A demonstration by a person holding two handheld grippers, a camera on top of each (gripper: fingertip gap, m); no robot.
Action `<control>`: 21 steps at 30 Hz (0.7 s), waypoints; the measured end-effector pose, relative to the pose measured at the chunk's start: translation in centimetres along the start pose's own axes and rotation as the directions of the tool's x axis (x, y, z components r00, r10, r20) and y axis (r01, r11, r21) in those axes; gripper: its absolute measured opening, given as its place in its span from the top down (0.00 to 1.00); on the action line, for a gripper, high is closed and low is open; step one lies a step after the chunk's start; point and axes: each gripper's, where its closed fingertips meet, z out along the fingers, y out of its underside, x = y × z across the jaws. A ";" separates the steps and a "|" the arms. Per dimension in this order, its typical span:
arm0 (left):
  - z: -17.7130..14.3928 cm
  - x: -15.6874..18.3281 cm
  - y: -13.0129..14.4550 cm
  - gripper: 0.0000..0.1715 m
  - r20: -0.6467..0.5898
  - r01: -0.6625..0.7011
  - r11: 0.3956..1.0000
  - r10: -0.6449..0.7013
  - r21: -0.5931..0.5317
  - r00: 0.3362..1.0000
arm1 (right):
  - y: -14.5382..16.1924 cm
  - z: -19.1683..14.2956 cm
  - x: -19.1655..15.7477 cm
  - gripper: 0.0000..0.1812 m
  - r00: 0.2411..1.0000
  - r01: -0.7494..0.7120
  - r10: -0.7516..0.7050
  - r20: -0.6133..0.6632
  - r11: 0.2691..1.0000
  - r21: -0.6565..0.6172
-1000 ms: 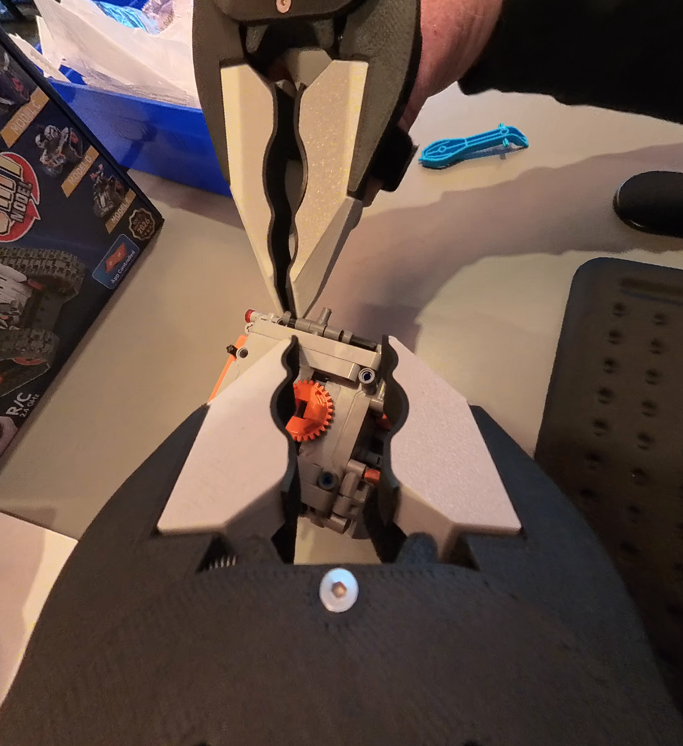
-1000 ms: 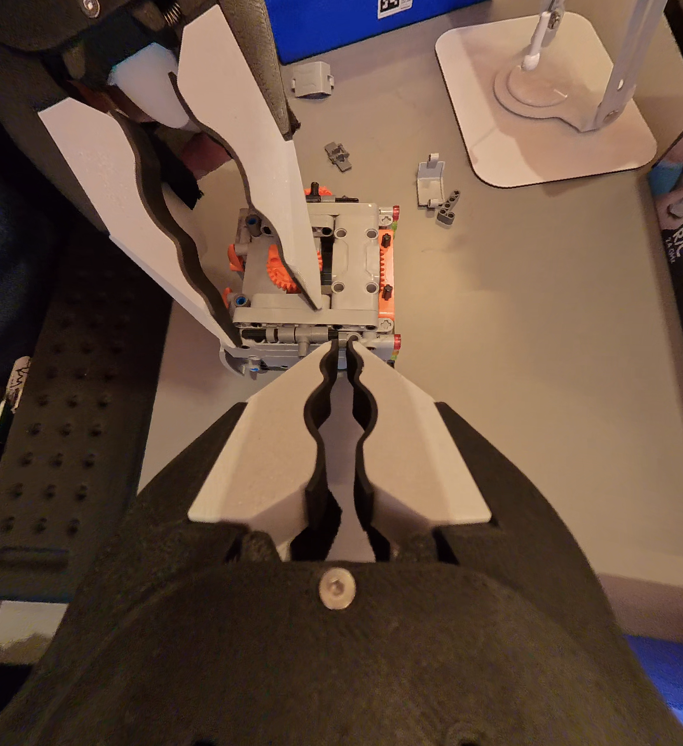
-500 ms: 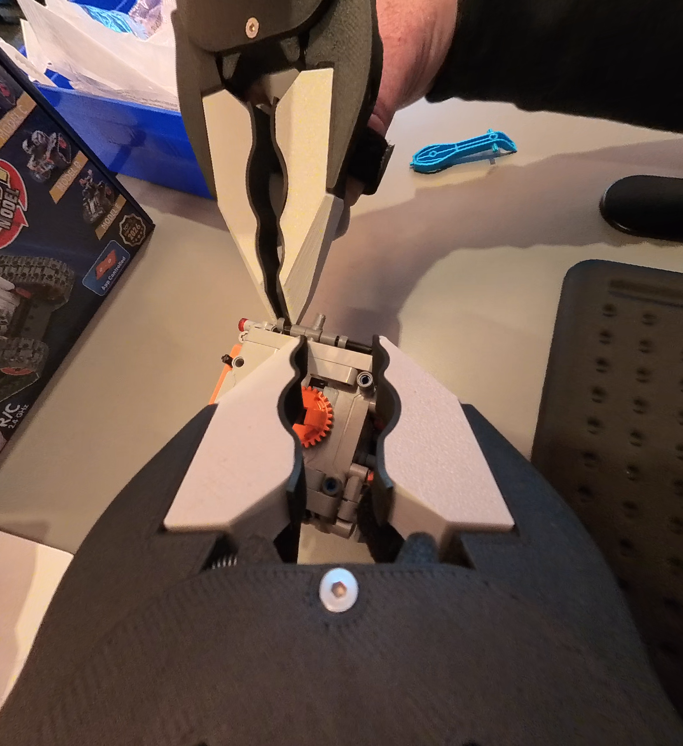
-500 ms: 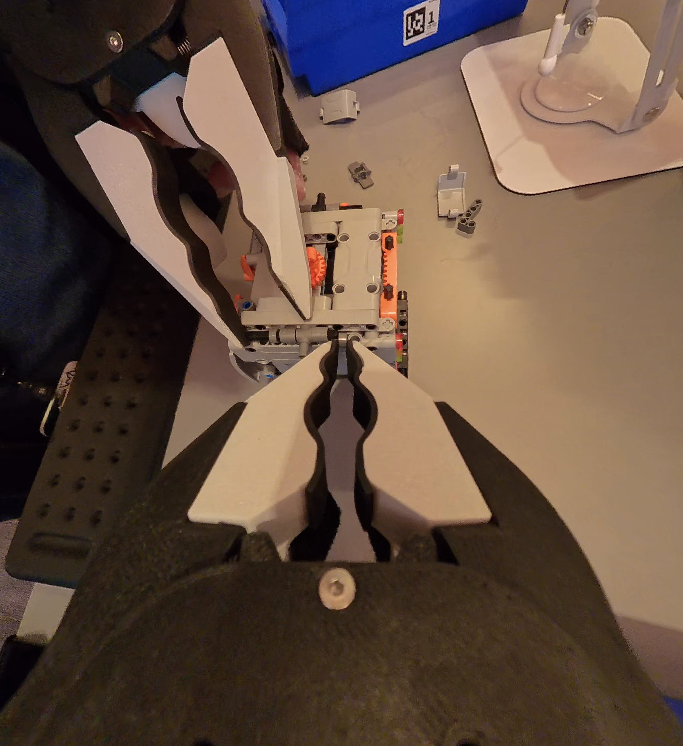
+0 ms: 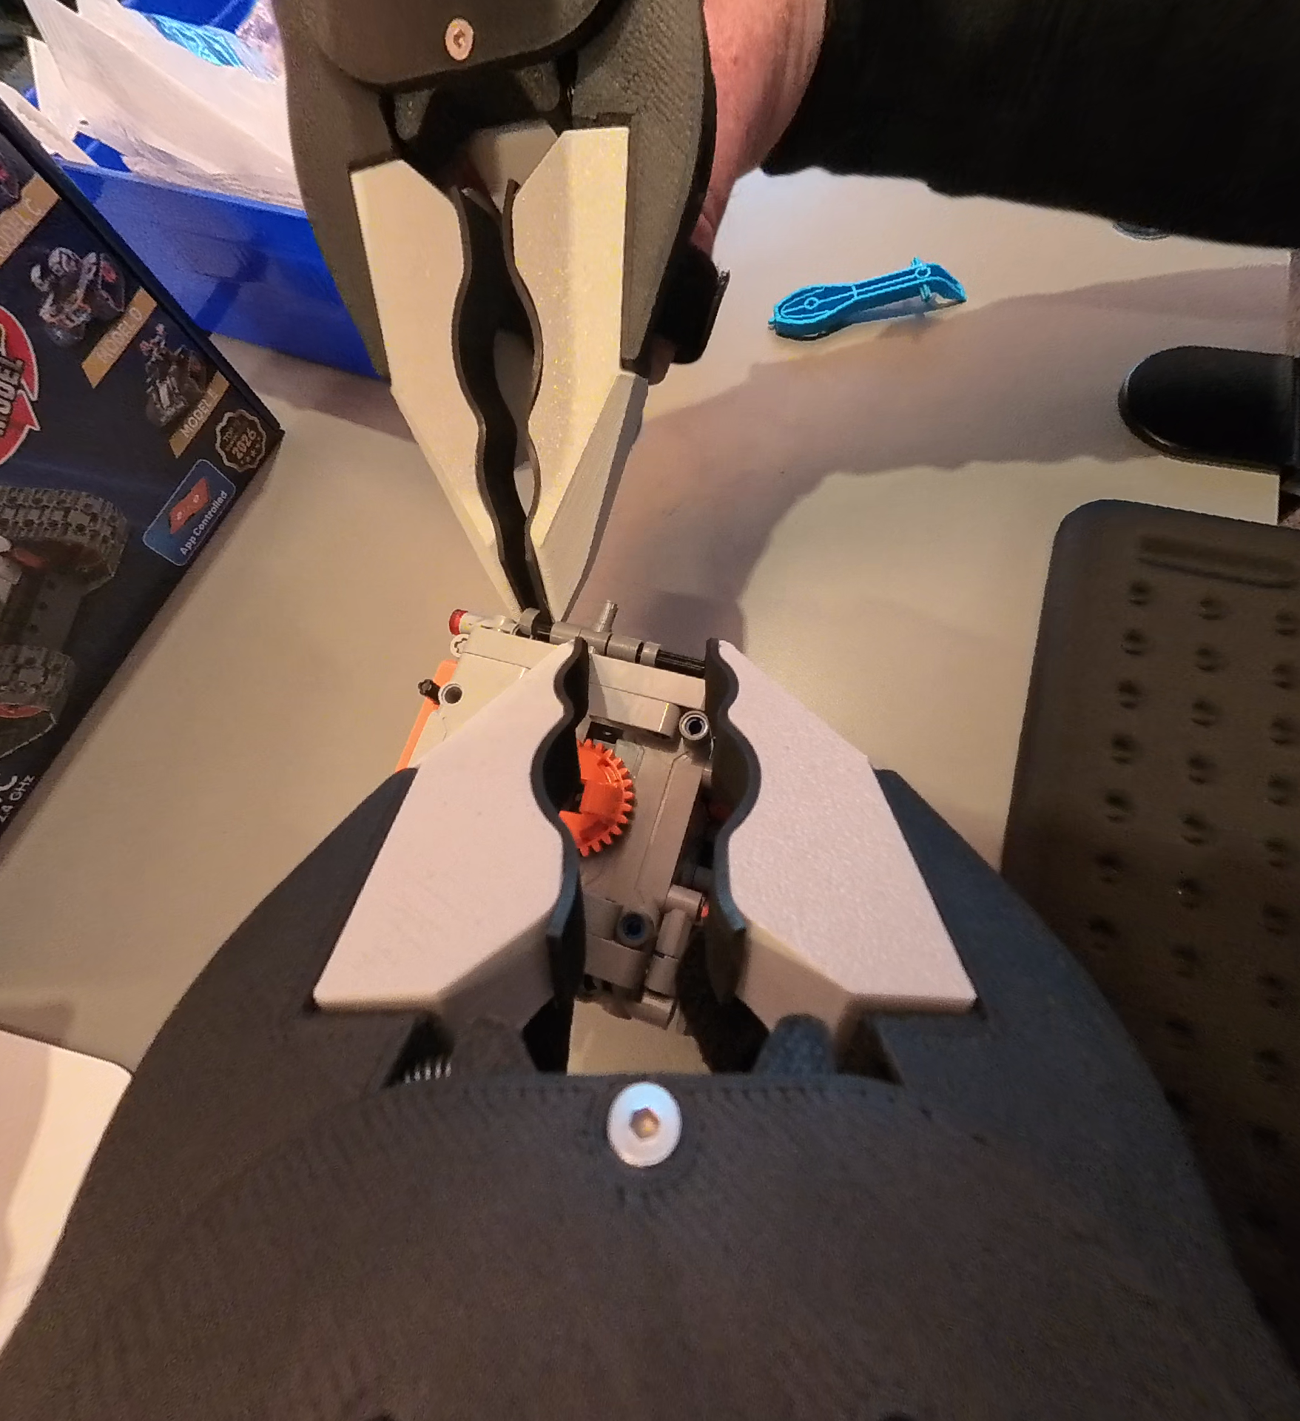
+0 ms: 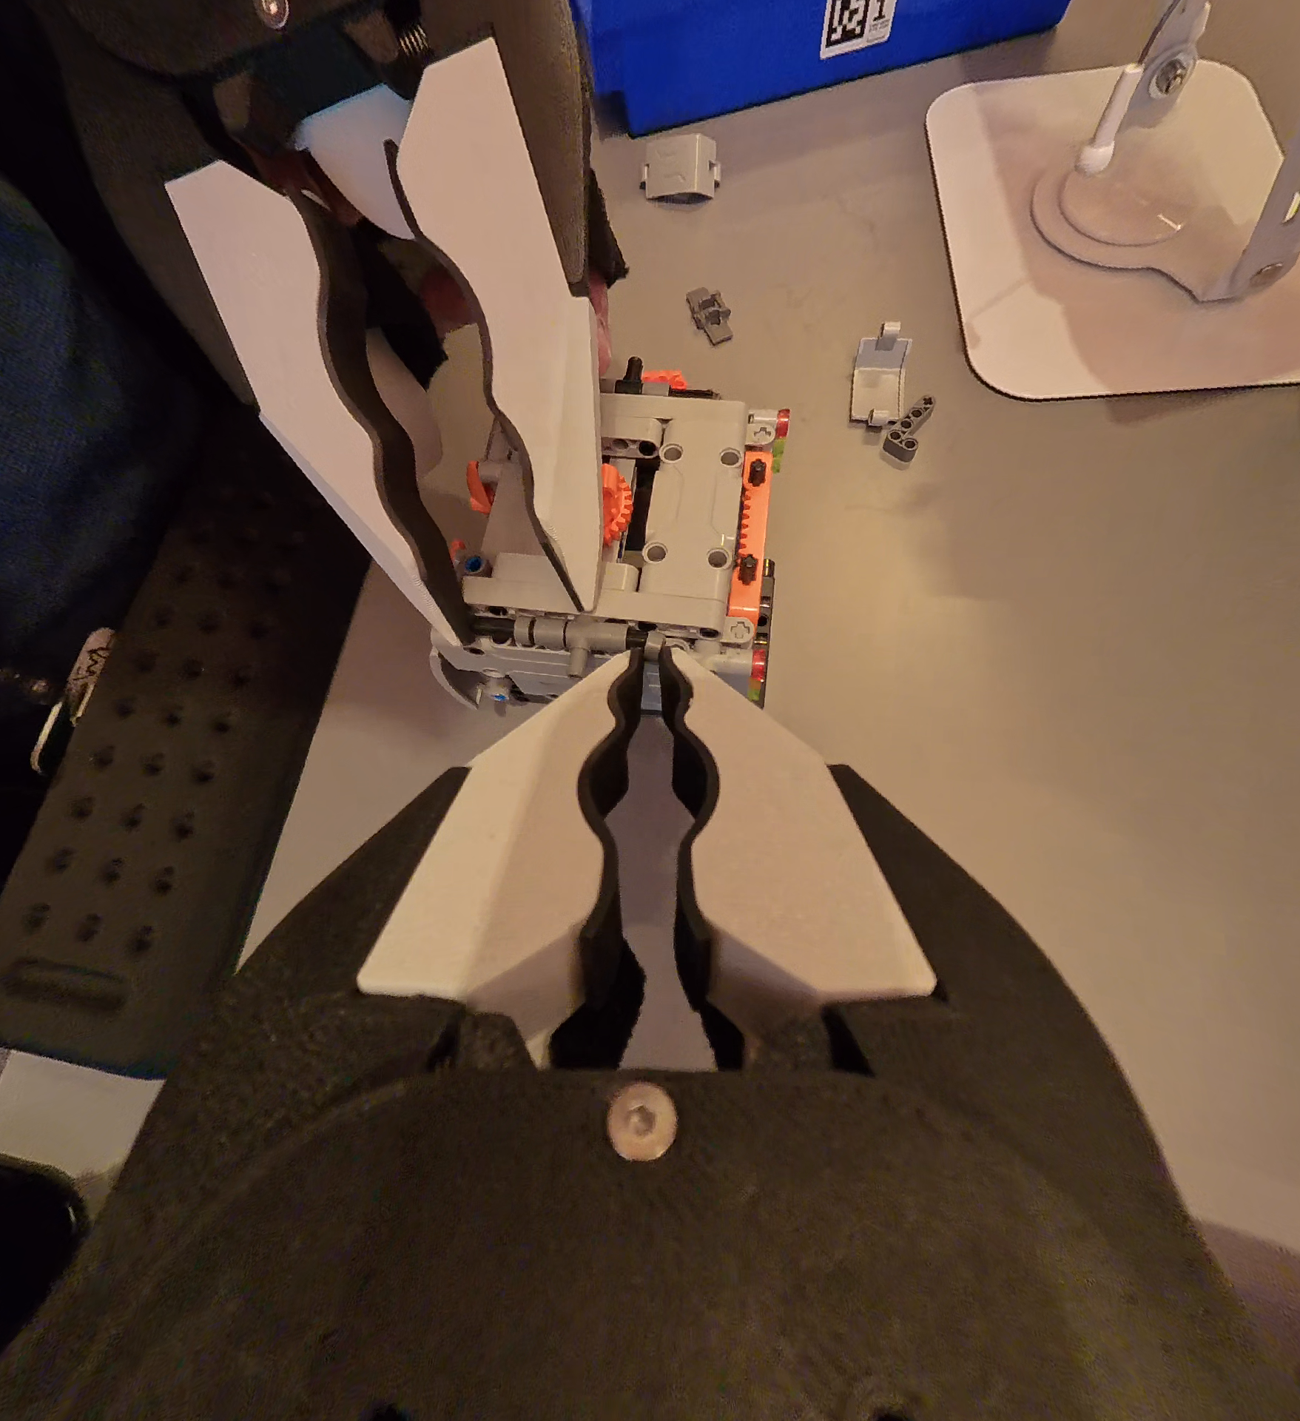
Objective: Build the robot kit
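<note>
A grey brick assembly (image 5: 631, 707) with an orange gear (image 5: 600, 800) stands on the table. My left gripper (image 5: 643, 661) is shut on its near part, one finger on each side. My right gripper (image 5: 530, 604) comes in from the far side with its tips pinched on a small grey bush (image 5: 530, 619) on the assembly's black axle. In the right wrist view my right gripper (image 6: 650, 653) grips that bush (image 6: 654, 642) at the assembly's (image 6: 689, 492) near edge. My left gripper (image 6: 523, 623) straddles its left part there. A hand holds each gripper.
A blue bin (image 5: 193, 254) and a printed toy box (image 5: 55, 461) stand to the left. A blue plastic tool (image 5: 862, 296) lies farther back. A black perforated pad (image 5: 1185, 769) lies beside the table. Loose grey parts (image 6: 881, 373) lie near a white stand base (image 6: 1138, 254). Less than 4 cm separates the two grippers' tips.
My left fingers have closed tighter around the assembly. The assembly has shifted and turned a little between the two grippers. My right gripper has stayed pinched on the axle.
</note>
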 end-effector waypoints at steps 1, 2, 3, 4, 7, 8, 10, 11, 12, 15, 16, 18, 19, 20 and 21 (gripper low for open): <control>0.0 0.0 0.0 0.84 0.000 0.001 1.000 -0.001 0.001 1.000 | 0.0 0.0 0.0 0.99 1.000 0.005 -0.005 -0.003 1.000 -0.013; 0.0 0.0 0.0 0.85 -0.003 0.001 1.000 -0.001 0.002 1.000 | 0.0 0.0 -0.1 0.99 1.000 0.013 -0.013 -0.004 1.000 -0.025; 0.0 0.0 0.0 0.84 -0.003 0.000 1.000 0.000 0.003 1.000 | 0.0 0.1 -0.1 0.99 1.000 0.017 -0.017 -0.003 0.999 -0.034; -0.1 0.1 0.0 0.84 -0.002 -0.003 1.000 0.003 0.003 1.000 | 0.0 0.1 -0.1 0.99 1.000 0.019 -0.019 0.000 0.999 -0.042; -0.1 0.0 0.0 0.85 -0.005 -0.002 1.000 0.002 0.007 1.000 | 0.0 0.1 -0.2 0.99 0.999 0.041 -0.041 0.009 0.997 -0.068; -0.1 -0.1 0.0 0.88 0.007 0.000 1.000 0.000 0.012 1.000 | -0.1 0.1 -0.3 0.99 0.999 0.050 -0.048 0.020 0.996 -0.075; -0.2 -0.3 0.0 0.91 0.008 0.006 1.000 -0.006 0.022 1.000 | -0.1 0.2 -0.4 0.99 0.997 0.069 -0.066 0.033 0.993 -0.094; -0.2 -0.2 0.0 0.91 0.002 0.007 1.000 -0.007 0.021 1.000 | -0.1 0.2 -0.5 0.99 0.997 0.072 -0.067 0.045 0.992 -0.104; -0.2 -0.3 0.0 0.91 0.009 0.000 1.000 -0.001 0.019 1.000 | -0.1 0.2 -0.4 0.99 0.996 0.071 -0.066 0.054 0.991 -0.110; -0.2 -0.3 0.0 0.91 0.012 0.001 1.000 -0.001 0.019 1.000 | -0.1 0.2 -0.5 0.99 0.995 0.078 -0.072 0.063 0.991 -0.111; -0.2 -0.3 0.0 0.90 0.010 0.004 1.000 -0.005 0.020 1.000 | -0.1 0.3 -0.5 0.99 0.995 0.079 -0.072 0.065 0.990 -0.113; -0.3 0.2 0.1 0.84 -0.016 0.003 1.000 -0.002 0.007 1.000 | -0.1 0.4 -0.8 0.99 0.994 0.085 -0.077 0.075 0.989 -0.118; -0.4 0.5 0.2 0.81 -0.027 0.000 1.000 0.000 0.000 1.000 | -0.1 0.4 -0.9 0.99 0.994 0.084 -0.075 0.082 0.990 -0.116; -0.4 0.6 0.3 0.79 -0.030 -0.003 1.000 0.003 -0.009 1.000 | -0.1 0.5 -1.0 0.99 0.993 0.085 -0.075 0.086 0.990 -0.113; -0.4 0.6 0.3 0.77 -0.028 -0.005 1.000 0.004 -0.018 1.000 | -0.1 0.5 -1.0 0.99 0.993 0.086 -0.076 0.087 0.990 -0.111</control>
